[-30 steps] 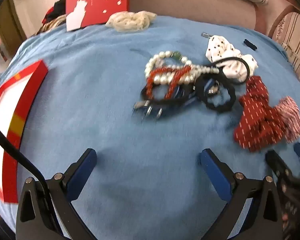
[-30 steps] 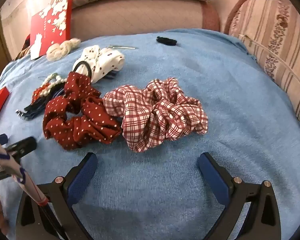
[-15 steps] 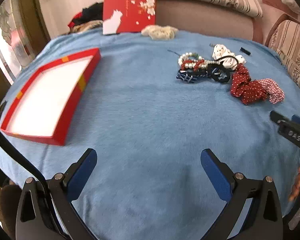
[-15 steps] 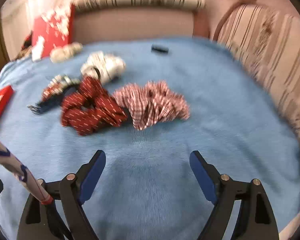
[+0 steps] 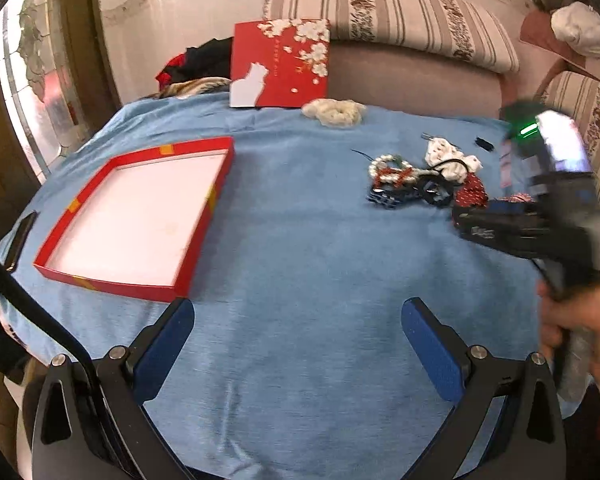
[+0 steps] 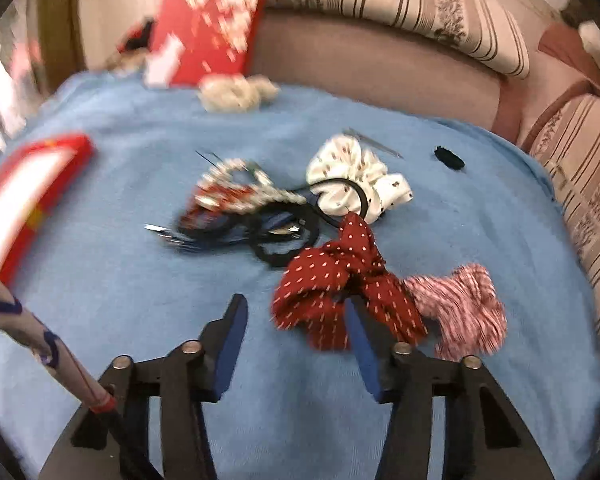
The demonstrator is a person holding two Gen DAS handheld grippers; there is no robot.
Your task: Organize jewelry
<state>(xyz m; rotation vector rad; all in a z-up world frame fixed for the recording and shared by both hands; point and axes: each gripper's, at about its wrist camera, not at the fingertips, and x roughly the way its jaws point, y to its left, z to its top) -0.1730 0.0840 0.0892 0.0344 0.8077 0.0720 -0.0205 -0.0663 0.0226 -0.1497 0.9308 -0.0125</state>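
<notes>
The left gripper (image 5: 298, 344) hung wide open over bare blue towel cloth (image 5: 308, 264), nothing between its blue pads. The right gripper (image 6: 294, 344) had its jaws closing, still empty, with the dark red white-dotted fabric scrunchie (image 6: 340, 280) just past its right finger. The tangle of pearl and red bead bracelets (image 6: 236, 188) sat on the cloth, well apart from the shallow red cardboard tray (image 5: 216, 176) off to the left.

Your left gripper (image 5: 298, 342) points steeply downward with its jaws spread wide and nothing between them. Your right gripper (image 6: 296, 340) also tilts down, its jaws closing with nothing between the pads. Your right hand (image 5: 576, 332) grasps its handle, to the right of the left gripper.
</notes>
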